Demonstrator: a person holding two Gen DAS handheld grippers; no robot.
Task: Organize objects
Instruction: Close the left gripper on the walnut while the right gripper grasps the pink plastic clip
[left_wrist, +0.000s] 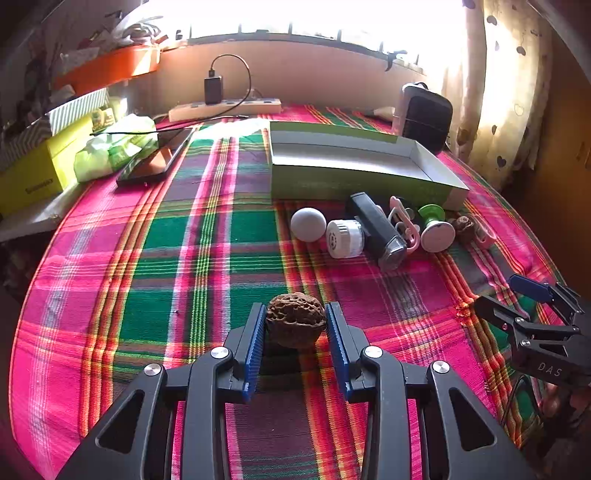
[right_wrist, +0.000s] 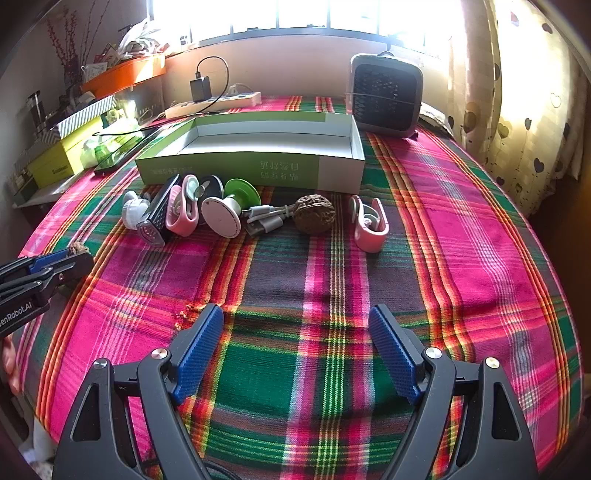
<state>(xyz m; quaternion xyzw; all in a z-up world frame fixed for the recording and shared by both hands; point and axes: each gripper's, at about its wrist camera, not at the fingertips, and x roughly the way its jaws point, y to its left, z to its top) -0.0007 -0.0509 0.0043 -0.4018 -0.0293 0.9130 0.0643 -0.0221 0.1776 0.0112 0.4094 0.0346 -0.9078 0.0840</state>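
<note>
My left gripper (left_wrist: 295, 317) is shut on a brown walnut (left_wrist: 295, 319), held just above the plaid cloth; it also shows at the left edge of the right wrist view (right_wrist: 75, 254). My right gripper (right_wrist: 295, 325) is open and empty over the cloth, and shows in the left wrist view (left_wrist: 517, 291). A green and white open box (right_wrist: 258, 166) (left_wrist: 354, 166) lies behind a row of small items: a second walnut (right_wrist: 314, 214), a pink clip (right_wrist: 369, 225), a white USB cable (right_wrist: 266, 219), a green and white spool (right_wrist: 225, 214), a black torch (left_wrist: 376, 229), a white ball (left_wrist: 307, 224).
A small grey fan (right_wrist: 384, 96) stands at the back right. A power strip with charger (right_wrist: 214, 101) lies along the back wall. A phone (left_wrist: 147, 166), a bag and yellow boxes (left_wrist: 33, 177) crowd the left side. A curtain (right_wrist: 524, 92) hangs on the right.
</note>
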